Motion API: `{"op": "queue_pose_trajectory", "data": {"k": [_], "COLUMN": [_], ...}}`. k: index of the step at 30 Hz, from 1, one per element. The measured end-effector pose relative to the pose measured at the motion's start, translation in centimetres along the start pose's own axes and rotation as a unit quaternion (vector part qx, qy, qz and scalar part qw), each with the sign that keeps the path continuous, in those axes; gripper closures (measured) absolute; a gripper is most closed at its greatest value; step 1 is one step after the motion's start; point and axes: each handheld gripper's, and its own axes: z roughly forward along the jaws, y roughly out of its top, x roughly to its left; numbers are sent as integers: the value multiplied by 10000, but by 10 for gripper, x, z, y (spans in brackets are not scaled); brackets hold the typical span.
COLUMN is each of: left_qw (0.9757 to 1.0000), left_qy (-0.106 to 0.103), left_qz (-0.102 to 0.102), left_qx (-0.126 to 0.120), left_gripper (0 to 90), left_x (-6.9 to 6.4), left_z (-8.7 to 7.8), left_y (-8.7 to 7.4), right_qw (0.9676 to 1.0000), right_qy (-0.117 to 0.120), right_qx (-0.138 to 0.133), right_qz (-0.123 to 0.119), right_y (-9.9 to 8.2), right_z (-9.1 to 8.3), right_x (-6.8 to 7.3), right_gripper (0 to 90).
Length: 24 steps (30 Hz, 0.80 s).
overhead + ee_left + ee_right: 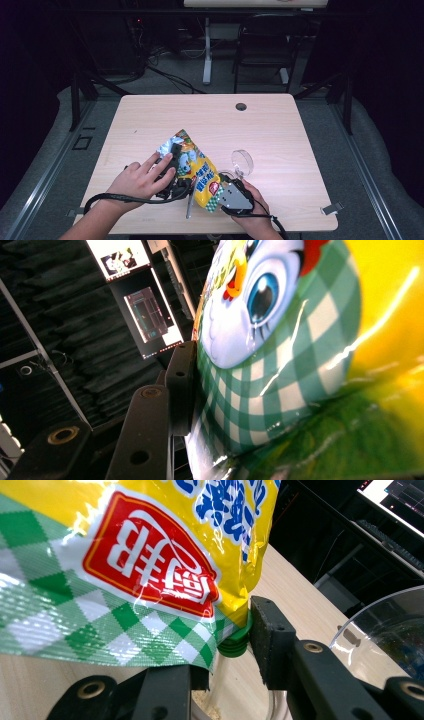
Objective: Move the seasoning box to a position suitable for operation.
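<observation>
Fingers, left gripper: one black finger lies flat against the checked side of the snack bag; the other is hidden behind the foil, so it reads as clamped on the bag's upper half.
Fingers, right gripper: one finger stands just beside the bag's lower corner, the other sits under its bottom edge; whether they press the foil cannot be told.
Snack bag: yellow, green-checked, lying slantwise at about 6 o'clock on the table, opened silver top toward 11 o'clock, base toward 5 o'clock.
Clear bowl: tipped on edge at 3 o'clock from the bag, near but apart.
Green cap: small ridged piece at the bag's lower corner, beside the right finger; its purpose is unclear.
Metal rod: on the table at 6 o'clock from the bag.
Step in hand (judgement): bag steadied between both grippers, likely prior to emptying it into the bowl.
Next move (judgement): confirm firm right-side hold, lift, swing the open top toward the bowl; bowl probably needs righting first.
</observation>
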Motion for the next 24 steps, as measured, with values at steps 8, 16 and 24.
{"op": "queue_pose_trajectory", "data": {"k": [8, 16, 24], "left_qw": [9999, 9999, 9998], "left_qy": [83, 127, 157], "left_qz": [93, 83, 125], "left_qx": [8, -36, -33], "left_gripper": [636, 640, 646], "left_x": [1, 2, 3], "left_z": [-1, -2, -4], "left_y": [1, 2, 4], "right_qw": [10000, 10000, 10000], "right_qy": [-5, -14, -14], "right_qx": [0, -10, -4], "right_qz": [4, 23, 34], "right_y": [0, 0, 0], "right_z": [0, 0, 0], "right_x": [0, 0, 0], "right_gripper": [706, 706, 705]}}
